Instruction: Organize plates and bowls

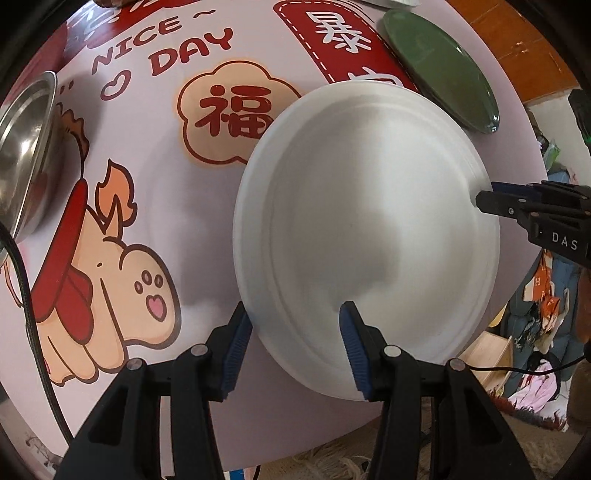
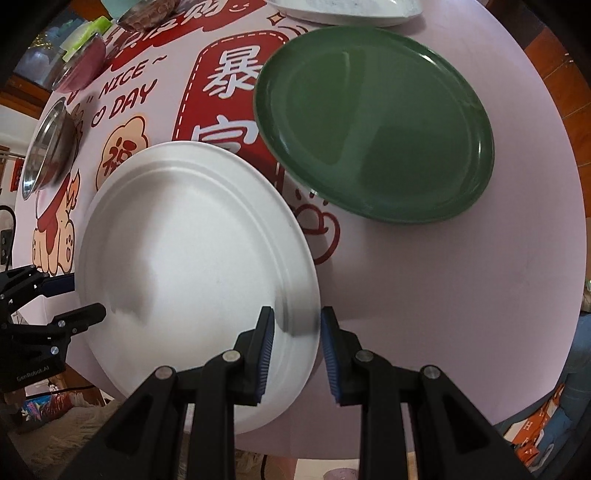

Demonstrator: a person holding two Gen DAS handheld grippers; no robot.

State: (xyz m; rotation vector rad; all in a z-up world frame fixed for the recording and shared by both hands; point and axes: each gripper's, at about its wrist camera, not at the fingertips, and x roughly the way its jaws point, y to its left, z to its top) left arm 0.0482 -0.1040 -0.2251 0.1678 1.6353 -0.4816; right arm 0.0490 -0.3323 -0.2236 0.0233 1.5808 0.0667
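A home dining spot — printed round table (image 2: 480,295) with dishes, shaggy rug (image 1: 332,458), scattered clothes (image 1: 535,391).

White plate (image 2: 192,258): round, ridged rim, upright, empty, lying flat near the table's near edge. Green plate (image 2: 373,125): round, glossy, empty, flat, lying far and right of the white plate, apart from it. Steel bowl (image 1: 26,155): shiny, upright, at the left. A further white dish (image 2: 343,11) sits at the far edge, only partly in view.
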